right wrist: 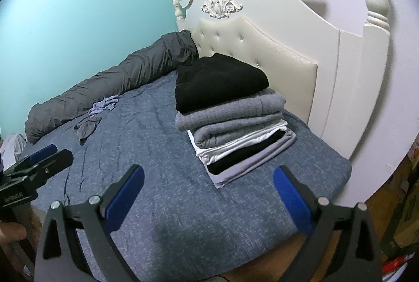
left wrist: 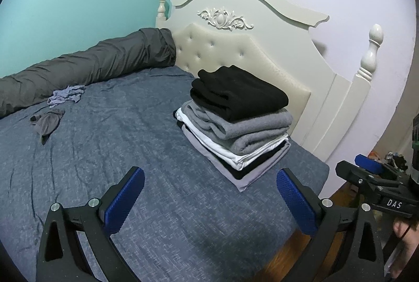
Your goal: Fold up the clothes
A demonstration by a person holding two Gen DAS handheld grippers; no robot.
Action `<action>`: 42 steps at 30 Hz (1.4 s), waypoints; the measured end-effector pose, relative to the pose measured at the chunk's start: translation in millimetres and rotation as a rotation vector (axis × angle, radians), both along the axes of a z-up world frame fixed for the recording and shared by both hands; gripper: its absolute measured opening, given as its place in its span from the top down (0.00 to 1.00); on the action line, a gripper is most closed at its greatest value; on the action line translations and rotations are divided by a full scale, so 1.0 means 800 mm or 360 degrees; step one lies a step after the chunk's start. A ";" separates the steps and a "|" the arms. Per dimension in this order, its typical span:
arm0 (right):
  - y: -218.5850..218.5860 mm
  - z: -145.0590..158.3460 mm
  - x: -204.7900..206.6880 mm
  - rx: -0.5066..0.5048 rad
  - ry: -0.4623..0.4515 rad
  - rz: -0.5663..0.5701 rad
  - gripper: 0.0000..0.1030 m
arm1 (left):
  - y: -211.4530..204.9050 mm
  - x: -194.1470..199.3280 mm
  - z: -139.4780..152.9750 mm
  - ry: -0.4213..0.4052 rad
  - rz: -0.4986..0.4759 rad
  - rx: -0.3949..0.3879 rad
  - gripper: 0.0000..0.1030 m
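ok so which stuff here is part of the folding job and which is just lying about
Part of the job:
- folded stack, black garment on top
- crumpled grey garment
- crumpled pale blue garment
- left claw and right claw, both open and empty

Just lying about:
- rolled dark grey duvet
- headboard
- blue bedsheet

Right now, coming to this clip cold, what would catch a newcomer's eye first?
The neat stack of folded clothes near the cream headboard, black garment on top, grey, white and black layers beneath. Next, two small crumpled garments lying unfolded across the blue bedspread, beside a long grey bolster along the teal wall. Both the left hand-held gripper and the right hand-held gripper are open and empty.
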State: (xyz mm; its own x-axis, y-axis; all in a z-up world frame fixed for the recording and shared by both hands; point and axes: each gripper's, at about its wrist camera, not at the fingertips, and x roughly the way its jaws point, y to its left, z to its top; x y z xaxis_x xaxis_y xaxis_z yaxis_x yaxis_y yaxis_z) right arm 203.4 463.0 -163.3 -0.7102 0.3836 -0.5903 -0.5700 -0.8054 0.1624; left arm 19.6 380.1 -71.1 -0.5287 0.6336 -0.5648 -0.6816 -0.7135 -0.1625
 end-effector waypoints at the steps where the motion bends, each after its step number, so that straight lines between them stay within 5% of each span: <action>1: -0.002 0.001 0.001 0.0002 0.0003 0.0003 0.03 | -0.001 0.002 -0.001 0.0002 -0.0001 -0.0002 0.00; 42: -0.036 -0.019 0.024 0.0027 0.0016 -0.0008 0.03 | -0.017 0.034 -0.023 0.0045 0.0005 -0.0042 0.00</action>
State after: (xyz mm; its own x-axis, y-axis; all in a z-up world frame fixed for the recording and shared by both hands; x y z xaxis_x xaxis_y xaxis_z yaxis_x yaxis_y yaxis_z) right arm 222.6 433.8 -178.6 -0.7143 0.3971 -0.5763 -0.5724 -0.8053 0.1546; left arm 46.4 366.3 -89.1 -0.5465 0.6173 -0.5659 -0.6835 -0.7193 -0.1245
